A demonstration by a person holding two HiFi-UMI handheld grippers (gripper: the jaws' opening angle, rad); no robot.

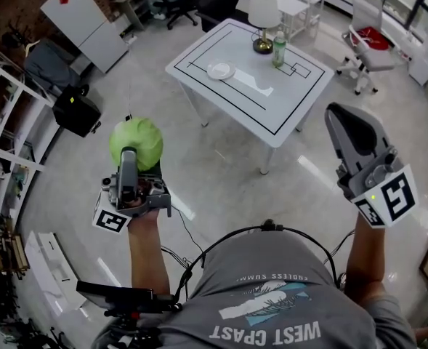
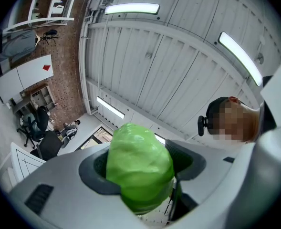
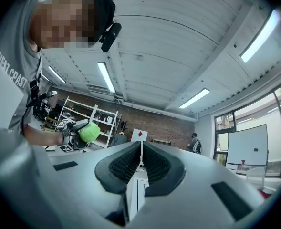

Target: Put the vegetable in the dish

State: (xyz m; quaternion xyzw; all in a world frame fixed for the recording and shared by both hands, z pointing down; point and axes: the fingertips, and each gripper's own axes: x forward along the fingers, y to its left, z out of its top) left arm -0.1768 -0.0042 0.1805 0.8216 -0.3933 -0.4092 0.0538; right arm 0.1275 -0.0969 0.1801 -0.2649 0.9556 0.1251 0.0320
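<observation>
ok so the one thing that matters here: the round pale-green leafy vegetable (image 1: 136, 140) is up in the air, clamped between the jaws of your left gripper (image 1: 131, 158). the small white round dish (image 1: 221, 70) lies ahead of it and off to the right, on the near-left part of the white square table with black lines (image 1: 293, 97). the two are well apart, with open floor between you and the table.

the left gripper view is mostly ceiling, so that gripper is tilted nose-up, with the vegetable at the tips and a pad pressing on each side of it. it's pretty much a ball, so there's no long axis to fuss over and it can go in any way round.

your right gripper (image 1: 341, 118) is out on the right, jaws together with nothing in them. in the head view it looks a bit farther from the dish than the left one, and the left has the load anyway, so i'd guess the left does the whole job.

next bit probably calls for carrying forward and right, then tipping the nose down over the dish. the white-shaded table lamp (image 1: 263, 9) and green bottle (image 1: 279, 48) stand further back, apart from the dish.
</observation>
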